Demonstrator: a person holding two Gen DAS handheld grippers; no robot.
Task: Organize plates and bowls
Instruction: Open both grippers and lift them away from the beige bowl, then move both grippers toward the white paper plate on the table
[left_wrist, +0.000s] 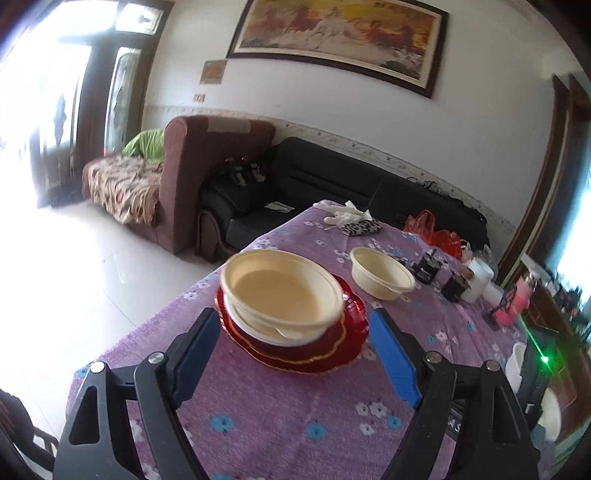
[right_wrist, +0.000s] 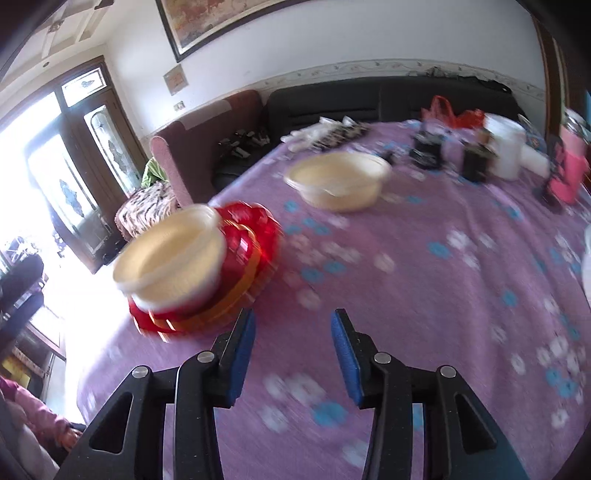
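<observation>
Purple flowered tablecloth (left_wrist: 258, 424) under me, cream bowls (left_wrist: 282, 291) stacked on red plates (left_wrist: 332, 350) near its left edge, another cream bowl (left_wrist: 382, 273) farther right, my left gripper (left_wrist: 295, 354) spread wide and empty, my right gripper (right_wrist: 293, 354) parted, holding nothing.

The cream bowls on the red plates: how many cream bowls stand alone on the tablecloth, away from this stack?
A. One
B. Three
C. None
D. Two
A: a single cream bowl sits by itself on the purple tablecloth, behind and to the right of the stacked bowls on the red plates.
</observation>
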